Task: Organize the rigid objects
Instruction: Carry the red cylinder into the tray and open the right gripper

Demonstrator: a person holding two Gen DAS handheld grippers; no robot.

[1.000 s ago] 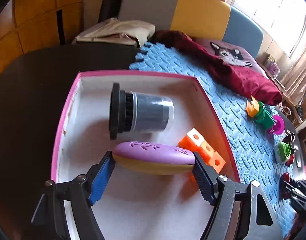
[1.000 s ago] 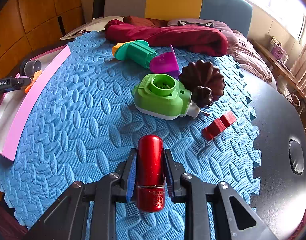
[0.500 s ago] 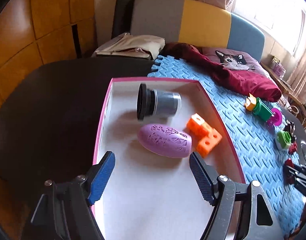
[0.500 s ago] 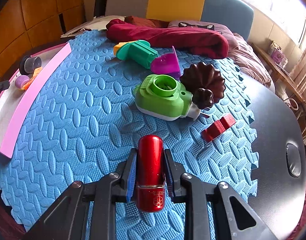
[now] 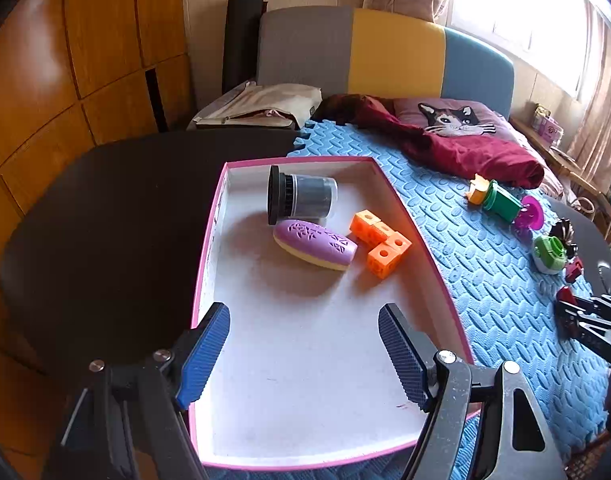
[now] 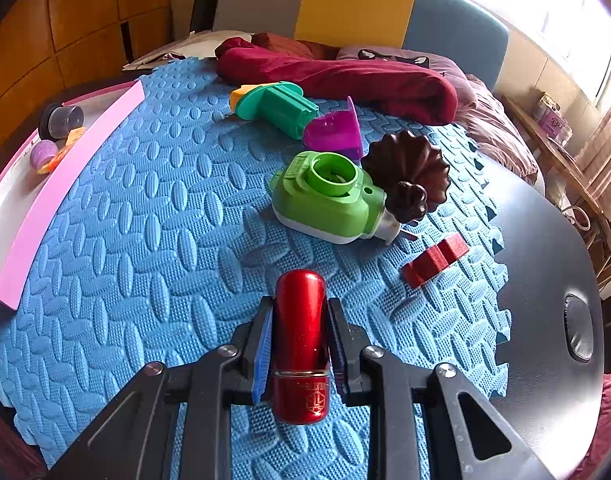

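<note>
The pink-rimmed white tray (image 5: 305, 360) holds a purple and yellow oval case (image 5: 314, 244), a dark jar on its side (image 5: 301, 200) and orange cube blocks (image 5: 381, 248). My left gripper (image 5: 305, 352) is open and empty above the tray's near half. My right gripper (image 6: 299, 344) is shut on a red metal cylinder (image 6: 301, 340) above the blue foam mat (image 6: 165, 240). On the mat lie a green plastic device (image 6: 329, 200), a teal and orange toy (image 6: 277, 108), a purple cone (image 6: 337, 132), a dark brown fluted mould (image 6: 409, 172) and a red block (image 6: 435, 260).
A dark red cloth (image 6: 345, 72) and a cat-print pillow (image 5: 453, 120) lie at the mat's far edge by the sofa (image 5: 385, 52). The tray's pink wall (image 6: 65, 184) stands at the mat's left. The dark table (image 6: 553, 280) extends right of the mat.
My left gripper let go of the purple case into the tray, opened, and drew back and up. My right gripper kept the red cylinder, nearly still.
</note>
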